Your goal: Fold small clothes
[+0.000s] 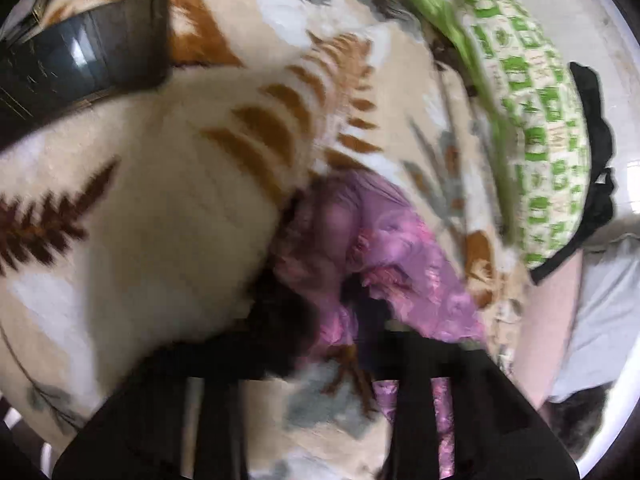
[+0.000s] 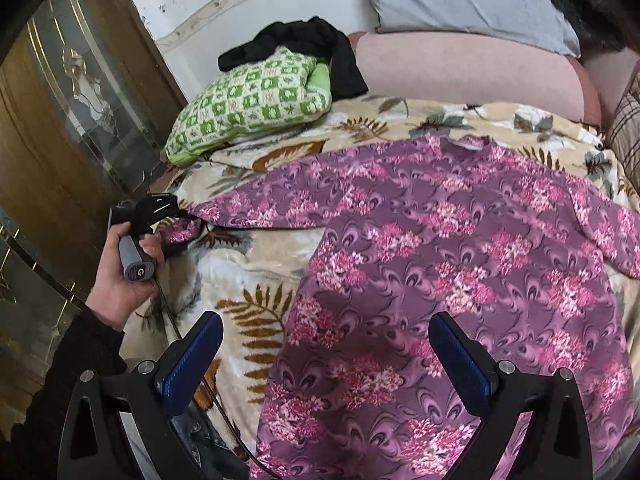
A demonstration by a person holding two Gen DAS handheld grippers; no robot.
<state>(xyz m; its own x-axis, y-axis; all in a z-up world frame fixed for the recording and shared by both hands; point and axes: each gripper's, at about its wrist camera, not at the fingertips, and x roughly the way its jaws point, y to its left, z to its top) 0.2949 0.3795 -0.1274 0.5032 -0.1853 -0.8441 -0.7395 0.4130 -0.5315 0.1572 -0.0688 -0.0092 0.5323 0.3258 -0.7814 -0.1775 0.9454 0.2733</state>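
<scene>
Purple floral top (image 2: 460, 264) is spread on leaf-print blanket (image 2: 240, 276); sleeve end is pinched by left hand-held gripper (image 2: 176, 210). Right hand-held gripper (image 2: 326, 354) is held w/ fingers apart above it.

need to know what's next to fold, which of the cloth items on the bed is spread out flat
The purple floral top, laid open across the leaf-print blanket. The black garment is bunched on the green checked pillow.
</scene>
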